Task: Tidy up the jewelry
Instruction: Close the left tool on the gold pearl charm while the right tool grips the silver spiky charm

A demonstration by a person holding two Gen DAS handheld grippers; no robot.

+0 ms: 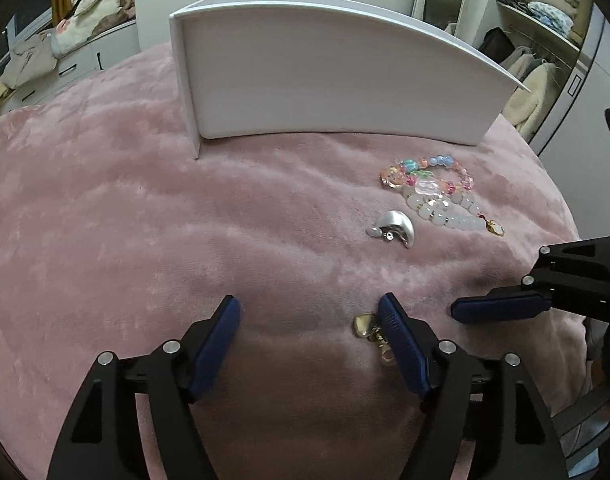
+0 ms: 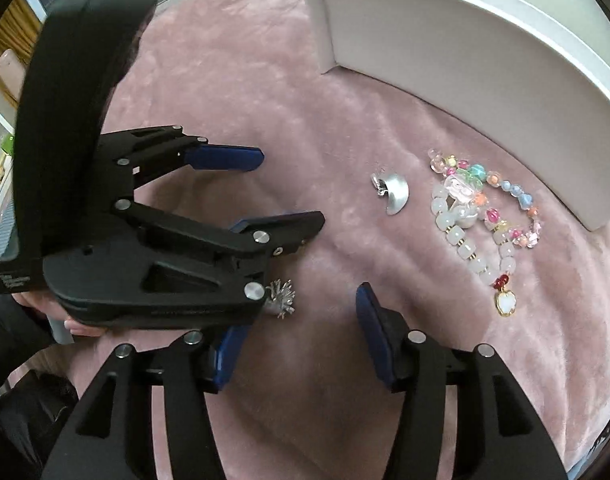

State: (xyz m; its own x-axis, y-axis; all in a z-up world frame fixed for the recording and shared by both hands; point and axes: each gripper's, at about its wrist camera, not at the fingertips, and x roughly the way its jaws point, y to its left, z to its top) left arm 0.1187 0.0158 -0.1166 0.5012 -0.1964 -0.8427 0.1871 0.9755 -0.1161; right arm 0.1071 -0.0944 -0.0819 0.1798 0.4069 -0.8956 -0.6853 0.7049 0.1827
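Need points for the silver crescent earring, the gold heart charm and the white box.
silver crescent earring [image 2: 397,194]: right wrist view, on its curved brushed face.
gold heart charm [image 1: 363,325]: left wrist view, on the heart, beside the left tool's right finger.
white box [image 1: 337,76]: left wrist view, on its front wall.

Silver crescent earring [image 1: 393,233] lies alone, near the beads. Multicolour bead bracelet [image 1: 427,173] overlaps white bead bracelet [image 1: 445,212] with gold charm. Gold earring [image 1: 365,326] and silver spiky earring [image 2: 281,298] lie apart. White box [image 1: 337,80] behind.
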